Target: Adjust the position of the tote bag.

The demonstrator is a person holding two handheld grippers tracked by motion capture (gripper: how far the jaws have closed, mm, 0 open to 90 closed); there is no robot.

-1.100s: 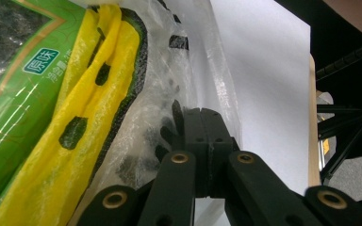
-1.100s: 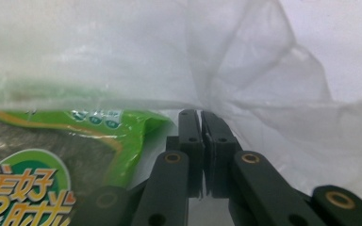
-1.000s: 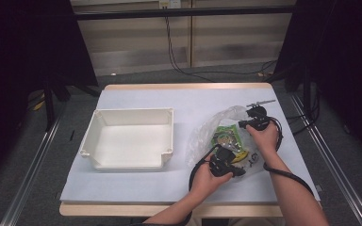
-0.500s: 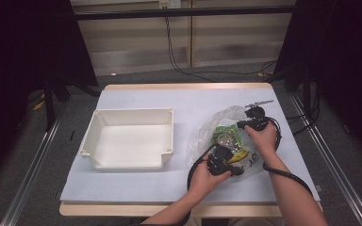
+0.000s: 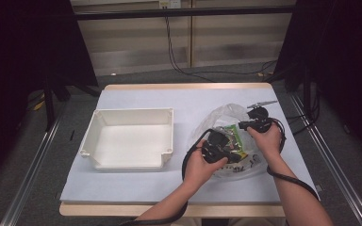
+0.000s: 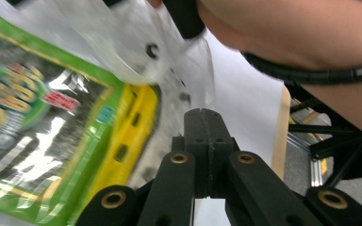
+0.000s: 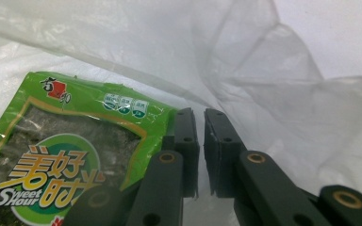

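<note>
Mid-extraction, frame centre-right: left tongs (image 5: 230, 151) fully closed, holding nothing visible; right tongs (image 7: 201, 141) cracked open, just been opening, empty beside the snack packet (image 7: 70, 155) in the plastic bag (image 5: 226, 115). Next: grip the packet, lift clear.

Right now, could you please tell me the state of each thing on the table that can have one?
White bin: upright, nothing inside.
Clear plastic bag: crumpled, lying on the table.
Green snack packet: sealed, lying within the bag.
Left gripper: jaws shut, nothing visibly between them.
Right gripper: jaws just opening, a slim gap, at the bag's film.
</note>
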